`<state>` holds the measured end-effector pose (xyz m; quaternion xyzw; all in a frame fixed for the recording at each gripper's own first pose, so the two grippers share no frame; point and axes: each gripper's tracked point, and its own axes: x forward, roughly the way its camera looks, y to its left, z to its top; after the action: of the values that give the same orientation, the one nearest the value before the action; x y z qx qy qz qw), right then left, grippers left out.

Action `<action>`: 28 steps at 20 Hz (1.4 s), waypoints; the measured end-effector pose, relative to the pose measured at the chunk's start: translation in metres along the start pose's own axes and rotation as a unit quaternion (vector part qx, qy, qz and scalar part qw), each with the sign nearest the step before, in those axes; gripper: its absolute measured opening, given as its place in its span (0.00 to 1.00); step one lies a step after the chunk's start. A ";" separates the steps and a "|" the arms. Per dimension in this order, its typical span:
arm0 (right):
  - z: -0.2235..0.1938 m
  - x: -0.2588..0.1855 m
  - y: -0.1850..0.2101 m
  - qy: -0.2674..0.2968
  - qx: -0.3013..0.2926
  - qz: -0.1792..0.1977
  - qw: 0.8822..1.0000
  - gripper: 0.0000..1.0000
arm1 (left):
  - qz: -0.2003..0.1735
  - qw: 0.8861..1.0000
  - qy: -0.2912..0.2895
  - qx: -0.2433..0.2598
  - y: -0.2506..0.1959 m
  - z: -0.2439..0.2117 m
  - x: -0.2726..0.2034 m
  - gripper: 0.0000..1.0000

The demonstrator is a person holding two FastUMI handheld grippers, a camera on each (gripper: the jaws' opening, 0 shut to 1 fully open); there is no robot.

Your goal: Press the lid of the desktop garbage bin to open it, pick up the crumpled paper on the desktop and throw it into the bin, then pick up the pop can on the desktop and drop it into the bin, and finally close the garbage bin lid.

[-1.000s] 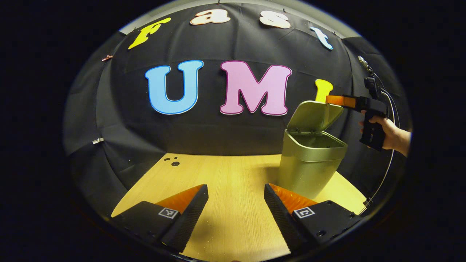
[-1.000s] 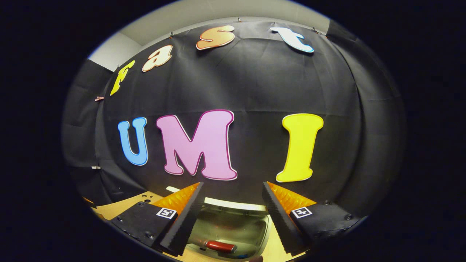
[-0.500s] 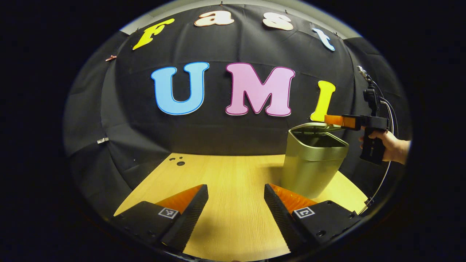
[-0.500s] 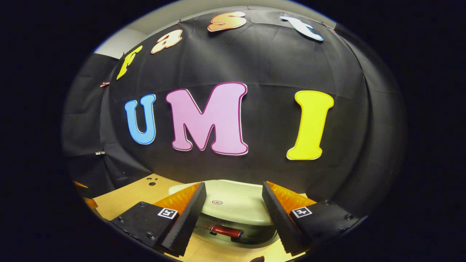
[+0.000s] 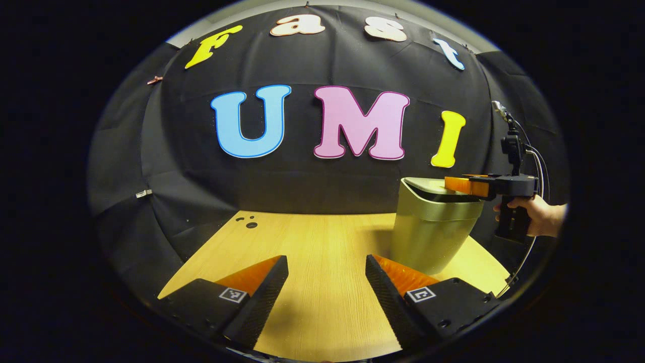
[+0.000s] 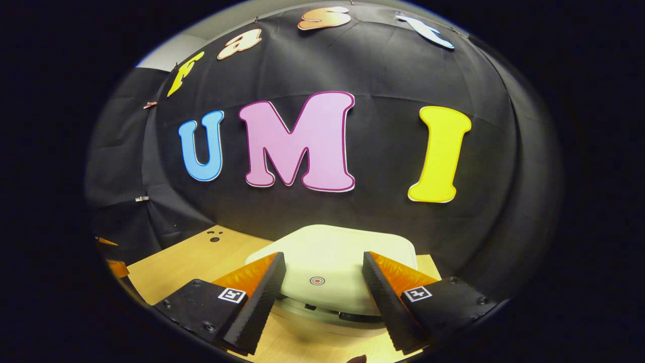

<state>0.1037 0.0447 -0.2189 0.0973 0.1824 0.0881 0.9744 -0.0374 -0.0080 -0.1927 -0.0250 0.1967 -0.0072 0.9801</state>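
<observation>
The lid (image 6: 327, 252) has swung down nearly shut under the right gripper (image 6: 322, 282), jaws apart, on the bin (image 5: 433, 232) by the desktop's (image 5: 312, 252) right edge, so closing is almost done

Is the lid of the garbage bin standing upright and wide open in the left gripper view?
No, the lid lies nearly flat on top of the bin, under the right hand-held gripper.

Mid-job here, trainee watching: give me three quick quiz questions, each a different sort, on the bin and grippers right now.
1. True or false: the bin lid stands fully upright.
2. Which gripper is over the garbage bin? A) left gripper B) right gripper
3. Fill in: the left gripper's jaws hang open above the bare wooden ____.

Key: 1 false, it is lowered almost flat onto the bin; 2 B; 3 desktop.
</observation>
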 end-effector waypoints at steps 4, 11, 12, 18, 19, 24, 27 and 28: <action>-0.009 -0.001 0.002 0.007 0.004 0.002 1.000 0.97 | -0.001 1.000 0.003 -0.001 -0.002 -0.002 0.001 0.99; -0.019 -0.003 0.003 -0.002 0.018 0.006 1.000 0.98 | 0.003 1.000 0.005 -0.003 -0.002 -0.003 0.001 0.99; -0.019 -0.002 0.003 -0.005 0.019 0.007 1.000 0.99 | 0.003 1.000 0.004 -0.004 -0.002 -0.003 0.001 0.99; -0.027 -0.001 0.004 0.002 0.013 -0.005 1.000 1.00 | 0.003 1.000 -0.002 -0.009 -0.005 0.002 0.002 0.99; -0.020 -0.003 0.003 -0.010 0.011 -0.004 1.000 1.00 | 0.000 1.000 -0.005 -0.010 -0.006 0.003 0.001 0.99; 0.006 -0.019 0.003 -0.048 0.017 0.000 0.999 0.97 | -0.013 1.000 -0.014 0.000 -0.009 0.007 -0.006 0.99; 0.019 -0.041 0.005 -0.068 0.018 -0.003 0.998 0.97 | -0.024 1.000 -0.019 -0.003 -0.010 0.009 -0.009 0.99; 0.022 -0.049 0.005 -0.072 0.017 -0.007 0.997 0.97 | -0.028 0.999 -0.022 -0.003 -0.011 0.010 -0.010 0.99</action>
<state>0.0661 0.0359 -0.1814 0.1192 0.1137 0.0710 0.9838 -0.0426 -0.0178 -0.1789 -0.0333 0.1742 -0.0340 0.9836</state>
